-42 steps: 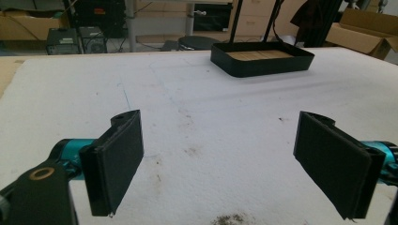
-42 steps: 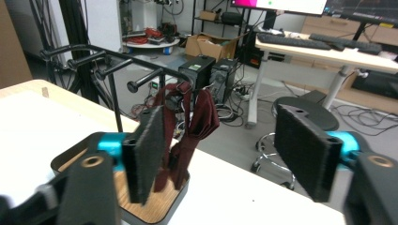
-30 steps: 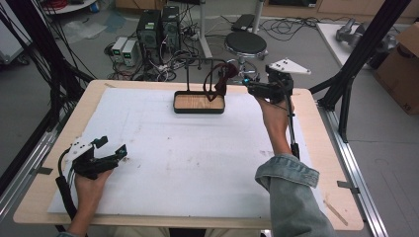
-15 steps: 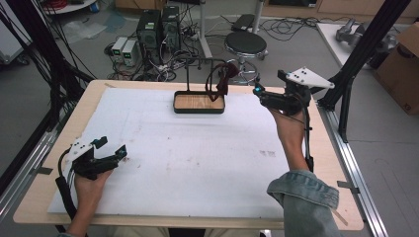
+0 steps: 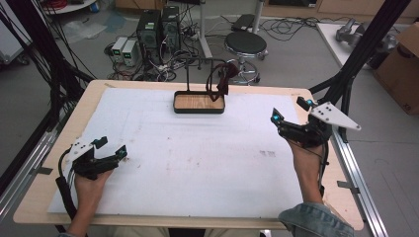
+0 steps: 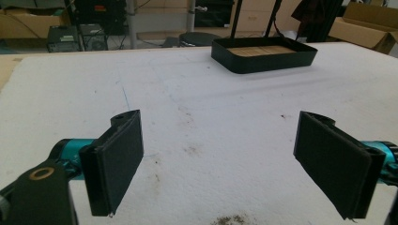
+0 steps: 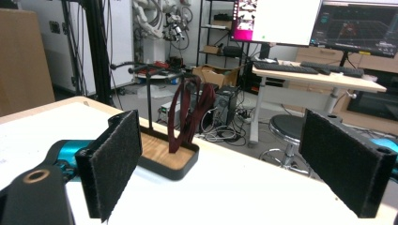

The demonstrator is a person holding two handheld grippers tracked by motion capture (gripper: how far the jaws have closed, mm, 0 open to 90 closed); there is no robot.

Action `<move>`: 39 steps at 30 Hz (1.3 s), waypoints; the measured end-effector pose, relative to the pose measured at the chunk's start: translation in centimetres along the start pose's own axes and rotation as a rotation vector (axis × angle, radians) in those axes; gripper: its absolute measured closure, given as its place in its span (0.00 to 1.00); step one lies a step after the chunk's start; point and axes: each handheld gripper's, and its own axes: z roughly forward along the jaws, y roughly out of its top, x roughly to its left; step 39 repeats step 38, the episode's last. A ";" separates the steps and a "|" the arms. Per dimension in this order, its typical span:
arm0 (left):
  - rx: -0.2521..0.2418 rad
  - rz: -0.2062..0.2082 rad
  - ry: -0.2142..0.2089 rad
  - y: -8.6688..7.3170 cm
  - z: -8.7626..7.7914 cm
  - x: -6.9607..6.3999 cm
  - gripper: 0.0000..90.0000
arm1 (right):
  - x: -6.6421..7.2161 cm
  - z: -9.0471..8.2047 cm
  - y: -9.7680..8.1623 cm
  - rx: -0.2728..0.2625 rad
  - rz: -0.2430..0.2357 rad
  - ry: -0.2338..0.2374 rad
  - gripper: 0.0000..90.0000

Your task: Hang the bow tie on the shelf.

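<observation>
Both tongs are wide open and empty: left tongs (image 5: 111, 149) low over the bench (image 5: 197, 163), right tongs (image 5: 289, 111) near its right edge. The dark red strap (image 7: 187, 112) hangs on the stand above the tray (image 5: 198, 102). Keep the jaws spread while approaching.

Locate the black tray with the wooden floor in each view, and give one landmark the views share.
High view: the tray sits top centre, at the table's far edge.
Left gripper view: tray upper right of centre, beyond the open jaws.
Right gripper view: tray centre-left, just right of the left jaw.
Shared landmark: the black stool.
</observation>
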 end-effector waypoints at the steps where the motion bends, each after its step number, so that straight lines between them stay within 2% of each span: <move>1: 0.000 -0.001 -0.001 0.0 0.0 0.0 0.18 | 0.0 -0.2 -0.4 -0.002 0.004 0.002 0.14; 5: 0.001 0.000 0.000 0.0 0.0 0.0 0.18 | -0.1 -1.3 -2.6 -0.008 0.026 0.012 0.14; 13: 0.002 0.001 0.001 0.0 0.0 0.0 0.18 | 0.4 -2.7 -6.9 0.000 0.106 0.023 0.13; 19: 0.002 0.002 0.002 0.0 0.0 0.0 0.18 | 1.2 -3.1 -9.4 0.009 0.107 0.042 0.13; 23: 0.006 0.007 0.001 0.0 0.0 0.0 0.18 | 1.7 -3.2 -11.0 0.029 0.133 0.051 0.13; 28: 0.003 0.005 0.003 0.0 0.0 0.0 0.18 | 2.1 -3.1 -12.3 0.044 0.126 0.048 0.13; 31: 0.003 0.006 0.003 0.0 0.0 0.0 0.18 | 2.2 -3.1 -12.9 0.057 0.142 0.057 0.13; 39: 0.003 0.004 0.006 0.0 0.0 0.0 0.18 | 2.3 -3.0 -13.6 0.061 0.149 0.054 0.13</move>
